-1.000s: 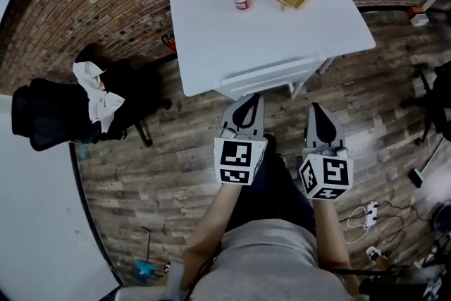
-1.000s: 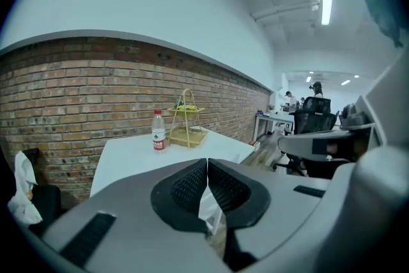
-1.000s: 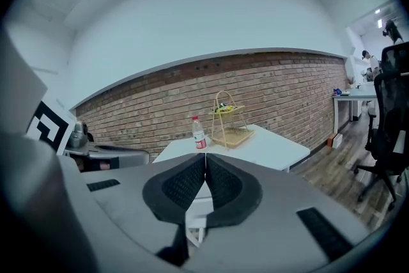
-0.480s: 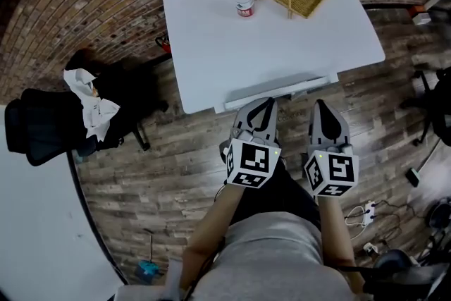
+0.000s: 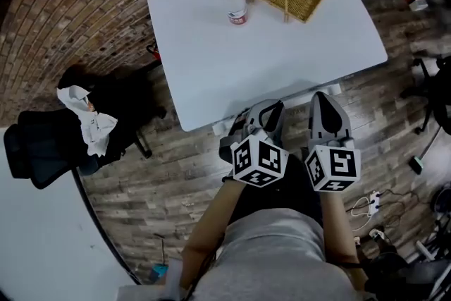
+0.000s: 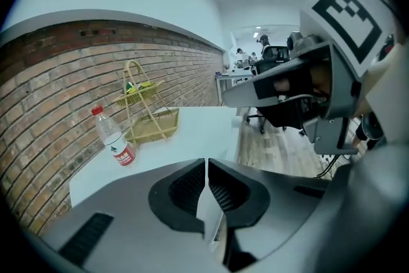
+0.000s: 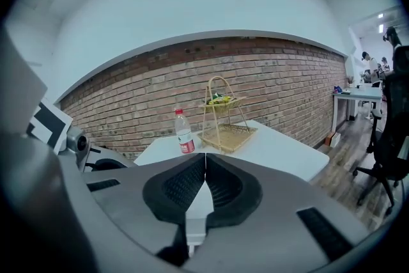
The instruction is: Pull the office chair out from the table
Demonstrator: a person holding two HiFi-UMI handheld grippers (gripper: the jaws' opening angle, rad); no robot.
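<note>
Your left tool (image 5: 262, 113) and right tool (image 5: 325, 103) are both shut on nothing, and the black office chair (image 5: 49, 141) sits well to their left, so turn there and open before gripping its back.

The left hand-held gripper (image 5: 273, 109), now rolled, and right hand-held gripper (image 5: 321, 96) have neared the table (image 5: 282, 46).

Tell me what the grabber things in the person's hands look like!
The left gripper and right gripper are both smooth grey plastic. Each narrows to two grey fingers lined with black ribbed pads, and each carries a white cube with black square markers. The person wears a grey short-sleeved top and dark trousers.
</note>
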